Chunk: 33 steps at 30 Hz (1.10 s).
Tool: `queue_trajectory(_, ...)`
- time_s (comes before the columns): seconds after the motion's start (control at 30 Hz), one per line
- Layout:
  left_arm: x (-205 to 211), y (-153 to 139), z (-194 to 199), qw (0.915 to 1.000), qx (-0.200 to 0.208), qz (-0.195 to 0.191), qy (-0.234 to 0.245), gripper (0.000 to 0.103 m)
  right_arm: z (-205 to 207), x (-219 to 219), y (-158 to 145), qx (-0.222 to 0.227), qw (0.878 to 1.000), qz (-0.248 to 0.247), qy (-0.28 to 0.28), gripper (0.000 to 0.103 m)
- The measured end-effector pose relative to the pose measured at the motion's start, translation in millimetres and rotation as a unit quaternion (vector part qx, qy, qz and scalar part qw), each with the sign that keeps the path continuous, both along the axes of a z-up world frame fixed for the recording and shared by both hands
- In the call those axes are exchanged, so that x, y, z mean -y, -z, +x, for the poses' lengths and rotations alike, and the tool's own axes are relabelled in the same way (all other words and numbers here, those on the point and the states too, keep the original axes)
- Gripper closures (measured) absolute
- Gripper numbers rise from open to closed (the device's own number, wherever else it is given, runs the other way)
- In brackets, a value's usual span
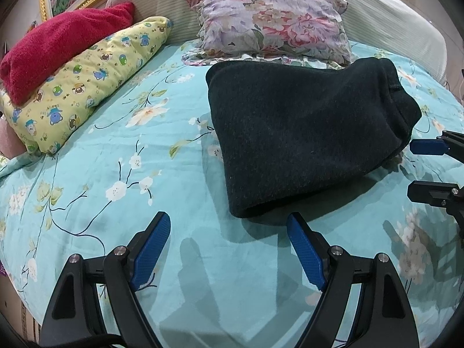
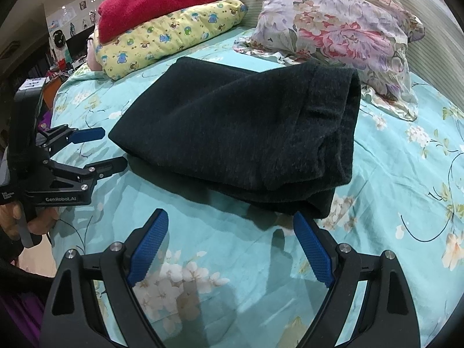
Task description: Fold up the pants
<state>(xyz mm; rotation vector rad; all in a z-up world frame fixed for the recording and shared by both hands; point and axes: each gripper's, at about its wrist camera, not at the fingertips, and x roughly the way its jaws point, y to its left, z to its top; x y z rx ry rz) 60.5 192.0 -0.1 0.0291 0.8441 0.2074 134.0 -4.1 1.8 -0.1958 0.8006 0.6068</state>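
The dark pants (image 1: 304, 127) lie folded into a thick bundle on the turquoise floral bedsheet (image 1: 130, 150); they also show in the right wrist view (image 2: 246, 127). My left gripper (image 1: 229, 223) is open and empty, just in front of the bundle's near left corner. My right gripper (image 2: 230, 220) is open and empty, just in front of the bundle's near right corner. The right gripper also shows at the right edge of the left wrist view (image 1: 411, 171), and the left gripper at the left of the right wrist view (image 2: 113, 148).
A floral pillow (image 1: 272, 20) lies behind the pants against the striped headboard (image 1: 162, 3). A yellow cartoon-print pillow (image 1: 87, 81) with a red towel (image 1: 58, 43) on it lies at the back left. The bed's left edge borders a cluttered room (image 2: 58, 46).
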Motion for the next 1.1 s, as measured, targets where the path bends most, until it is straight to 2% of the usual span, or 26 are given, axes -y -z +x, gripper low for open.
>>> queue_trajectory(1.1,3.3,-6.7,8.3,0.9999,0.010,0.009,0.005,0.020,3.6,3.3,-4.1,0.005,1.000,0.005,0.003,0.015)
